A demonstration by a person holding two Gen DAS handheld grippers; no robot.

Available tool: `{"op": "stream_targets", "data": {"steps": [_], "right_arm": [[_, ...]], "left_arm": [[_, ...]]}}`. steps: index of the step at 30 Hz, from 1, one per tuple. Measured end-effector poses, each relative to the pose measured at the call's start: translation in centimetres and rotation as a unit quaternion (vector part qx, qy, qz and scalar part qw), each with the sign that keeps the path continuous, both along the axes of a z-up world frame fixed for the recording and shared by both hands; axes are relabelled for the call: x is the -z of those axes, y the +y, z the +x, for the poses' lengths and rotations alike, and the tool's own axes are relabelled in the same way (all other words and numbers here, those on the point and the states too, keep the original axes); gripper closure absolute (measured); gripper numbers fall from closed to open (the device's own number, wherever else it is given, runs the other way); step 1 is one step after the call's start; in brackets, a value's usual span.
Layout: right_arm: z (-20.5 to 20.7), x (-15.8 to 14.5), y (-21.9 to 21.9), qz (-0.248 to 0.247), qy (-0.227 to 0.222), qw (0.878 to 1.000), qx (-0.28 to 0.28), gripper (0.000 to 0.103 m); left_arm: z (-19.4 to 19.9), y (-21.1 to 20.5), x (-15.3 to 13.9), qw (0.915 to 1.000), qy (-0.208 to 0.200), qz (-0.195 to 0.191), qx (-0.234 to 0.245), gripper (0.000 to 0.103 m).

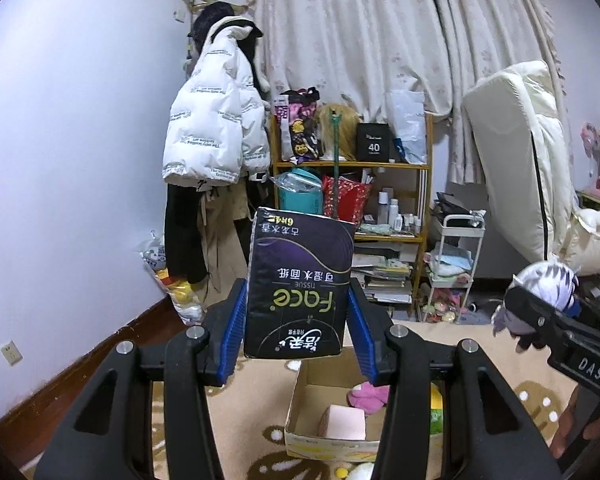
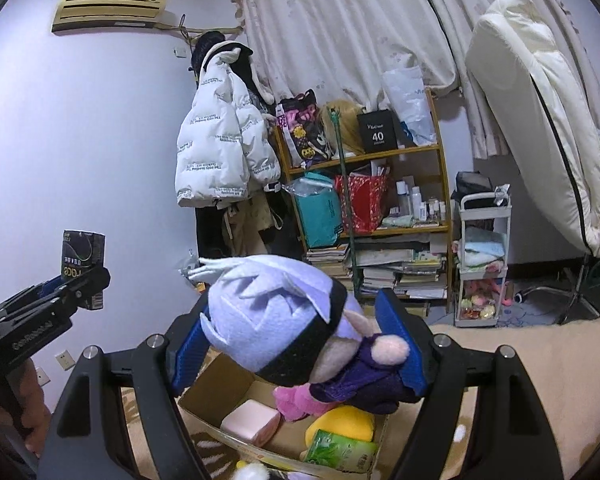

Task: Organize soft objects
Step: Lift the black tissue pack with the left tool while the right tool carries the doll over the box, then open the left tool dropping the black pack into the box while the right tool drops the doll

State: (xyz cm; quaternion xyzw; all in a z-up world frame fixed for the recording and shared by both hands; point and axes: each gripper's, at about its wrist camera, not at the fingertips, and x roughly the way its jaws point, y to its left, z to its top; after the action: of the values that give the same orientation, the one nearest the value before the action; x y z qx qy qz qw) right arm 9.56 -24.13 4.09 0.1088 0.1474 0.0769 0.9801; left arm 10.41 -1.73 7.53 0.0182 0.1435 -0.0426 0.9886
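Note:
My left gripper [image 1: 298, 316] is shut on a black tissue pack [image 1: 300, 284] printed "Face", held upright above the cardboard box [image 1: 300, 404] on the floor. It also shows at the left of the right wrist view [image 2: 83, 270]. My right gripper [image 2: 300, 344] is shut on a plush doll [image 2: 284, 320] with pale lilac hair and a purple outfit, held over the same box [image 2: 204, 392]. The doll also shows in the left wrist view [image 1: 540, 292]. Inside the box lie a pink block [image 2: 252, 422], a pink plush [image 2: 296, 400], a yellow plush [image 2: 340, 424] and a green pack [image 2: 340, 452].
A beige rug [image 1: 244, 412] covers the floor. A wooden shelf [image 2: 380, 152] full of bags and books stands at the back, a white trolley [image 2: 484, 260] beside it. A white jacket [image 1: 212, 120] hangs on the wall. A mattress [image 2: 540, 112] leans at the right.

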Motion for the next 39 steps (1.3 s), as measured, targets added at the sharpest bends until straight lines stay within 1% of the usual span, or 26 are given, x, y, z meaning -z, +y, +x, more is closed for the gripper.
{"op": "stream_targets", "data": {"steps": [4,8,15,18,24,30,34,36,38,39], "right_arm": [[1.1,1.7,-0.1,0.007,0.019,1.0,-0.001,0.02],[1.8,2.9,-0.2,0.008,0.032,0.999,-0.001,0.02],[3.3,5.1,-1.4,0.036,0.058,0.998,0.003,0.02],[3.8,5.7,-1.8,0.041,0.067,0.997,0.004,0.02],[4.6,7.0,-2.1,0.055,0.086,0.995,-0.001,0.019],[5.5,8.6,-1.5,0.052,0.113,0.992,-0.016,0.018],[5.7,9.3,-1.0,0.044,0.128,0.991,-0.023,0.016],[5.8,9.6,-0.8,0.044,0.135,0.99,-0.028,0.016],[5.9,10.0,-0.7,0.041,0.142,0.989,-0.029,0.015],[6.0,10.1,-0.6,0.039,0.146,0.988,-0.028,0.015]], "left_arm": [[1.7,-0.1,1.6,0.9997,0.023,-0.005,0.004,0.057],[3.0,-0.1,3.2,0.9992,0.038,-0.013,0.01,0.057],[4.6,-0.7,5.7,0.9975,0.067,0.001,0.02,0.057],[5.4,-1.0,6.9,0.9958,0.089,0.008,0.022,0.057],[6.4,-1.0,8.9,0.9932,0.114,0.004,0.023,0.057],[7.4,-1.2,10.3,0.9893,0.143,0.008,0.025,0.057],[7.7,-1.4,10.8,0.9876,0.155,0.011,0.025,0.056],[7.7,-1.2,11.0,0.987,0.158,0.006,0.027,0.056],[8.0,-1.2,11.1,0.9857,0.166,0.002,0.029,0.054],[8.1,-1.1,11.0,0.985,0.17,0.001,0.029,0.051]]}}
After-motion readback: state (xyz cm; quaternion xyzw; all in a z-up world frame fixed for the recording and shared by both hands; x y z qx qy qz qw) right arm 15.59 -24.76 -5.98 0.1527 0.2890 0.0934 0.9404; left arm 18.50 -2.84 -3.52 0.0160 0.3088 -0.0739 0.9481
